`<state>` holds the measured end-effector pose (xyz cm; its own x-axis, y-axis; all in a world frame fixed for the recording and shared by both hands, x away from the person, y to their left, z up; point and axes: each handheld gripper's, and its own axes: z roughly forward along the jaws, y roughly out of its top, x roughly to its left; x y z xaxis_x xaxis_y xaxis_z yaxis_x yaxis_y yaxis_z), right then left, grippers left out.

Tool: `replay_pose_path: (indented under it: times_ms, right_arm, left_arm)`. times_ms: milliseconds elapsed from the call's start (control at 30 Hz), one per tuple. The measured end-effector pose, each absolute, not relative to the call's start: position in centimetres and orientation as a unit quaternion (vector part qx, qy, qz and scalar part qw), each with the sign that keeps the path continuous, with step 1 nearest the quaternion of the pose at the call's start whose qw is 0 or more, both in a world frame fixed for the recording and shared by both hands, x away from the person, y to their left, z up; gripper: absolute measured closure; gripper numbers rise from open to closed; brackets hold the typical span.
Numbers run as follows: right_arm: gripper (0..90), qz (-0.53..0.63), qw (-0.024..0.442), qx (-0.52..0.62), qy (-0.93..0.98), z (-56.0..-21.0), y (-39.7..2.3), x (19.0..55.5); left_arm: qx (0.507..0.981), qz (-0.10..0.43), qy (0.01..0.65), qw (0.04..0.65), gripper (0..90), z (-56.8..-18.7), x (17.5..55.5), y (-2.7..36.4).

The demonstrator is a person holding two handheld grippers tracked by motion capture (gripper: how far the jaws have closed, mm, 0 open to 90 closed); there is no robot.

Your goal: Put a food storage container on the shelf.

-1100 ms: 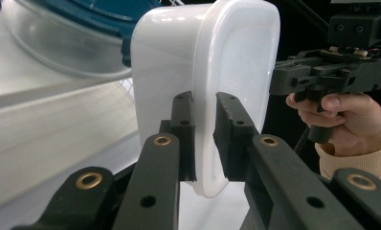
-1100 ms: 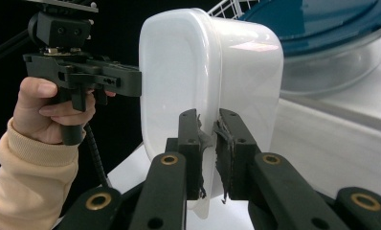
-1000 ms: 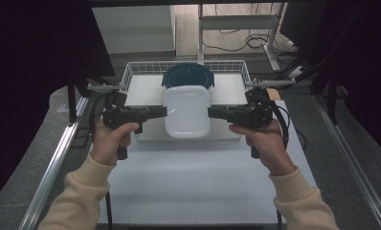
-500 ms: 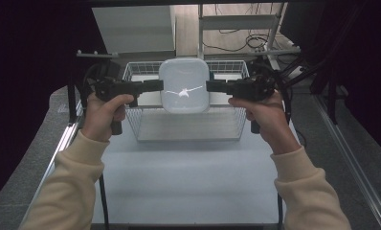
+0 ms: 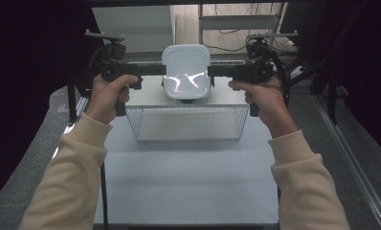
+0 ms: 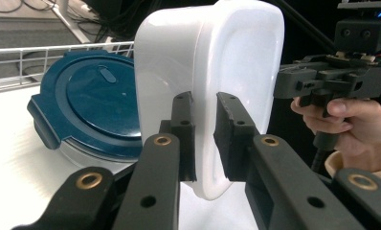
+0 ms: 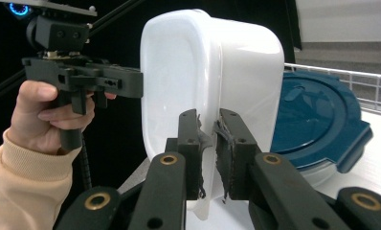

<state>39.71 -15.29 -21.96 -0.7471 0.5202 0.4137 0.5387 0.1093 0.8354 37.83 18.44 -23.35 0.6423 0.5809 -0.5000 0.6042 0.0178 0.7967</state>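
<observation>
Partly hidden: blue-lidded container behind held white tub.

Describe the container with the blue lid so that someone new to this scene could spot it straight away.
Find the wire basket at the far end of the white table. The round container sits in it, on the basket's white floor, below the white tub that both grippers hold up by its rim. Its dark blue clip-on lid over a clear base sets it apart from the all-white, square-cornered tub.

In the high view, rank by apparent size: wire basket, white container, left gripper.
1. Wire basket, widest of the three.
2. White container, held above it and nearer the camera, so it may look bigger than it is.
3. Left gripper, clamped on the container's edge.
</observation>
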Motion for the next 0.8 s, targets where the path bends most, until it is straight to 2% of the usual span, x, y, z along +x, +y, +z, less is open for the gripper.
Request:
replay_pose_path:
  times_ms: [433, 800]
  right_arm:
    - [80.3, -0.562, 0.034, -0.379, -0.735, -22.3, -15.1, 41.9]
    - [78.8, -0.538, 0.093, -0.429, -0.719, -22.8, -14.6, 46.1]
  left_arm:
    - [0.694, -0.03, 0.439, 0.571, 79.1, -23.3, 40.5, 18.9]
    - [0.658, -0.077, 0.483, 0.572, 78.2, -24.4, 44.2, 19.6]
